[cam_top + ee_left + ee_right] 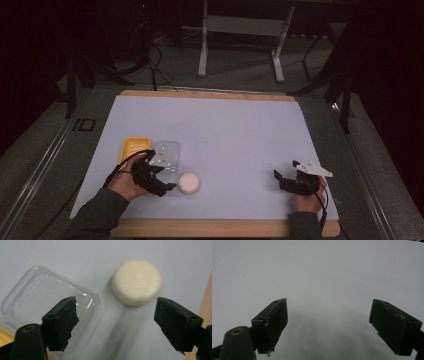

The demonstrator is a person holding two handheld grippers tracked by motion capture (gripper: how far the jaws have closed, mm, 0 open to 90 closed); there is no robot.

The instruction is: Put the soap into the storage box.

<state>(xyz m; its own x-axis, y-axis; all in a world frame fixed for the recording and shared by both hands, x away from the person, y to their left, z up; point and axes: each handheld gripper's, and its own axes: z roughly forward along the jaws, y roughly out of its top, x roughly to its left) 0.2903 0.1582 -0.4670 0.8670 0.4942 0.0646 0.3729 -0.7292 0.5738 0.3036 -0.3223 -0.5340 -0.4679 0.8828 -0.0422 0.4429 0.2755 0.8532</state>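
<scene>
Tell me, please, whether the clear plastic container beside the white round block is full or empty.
Empty: the left gripper view looks straight through the clear plastic container to the table; the white round block lies outside it.

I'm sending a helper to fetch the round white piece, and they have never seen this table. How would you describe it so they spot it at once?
Start at the pale sheet covering the table and go to its near left part, where the left gripper hovers. Just beside that gripper lies the white puck, with a clear plastic lid and a yellow tray behind it. It is the one round, solid, creamy white piece; its neighbours are squarish.
</scene>
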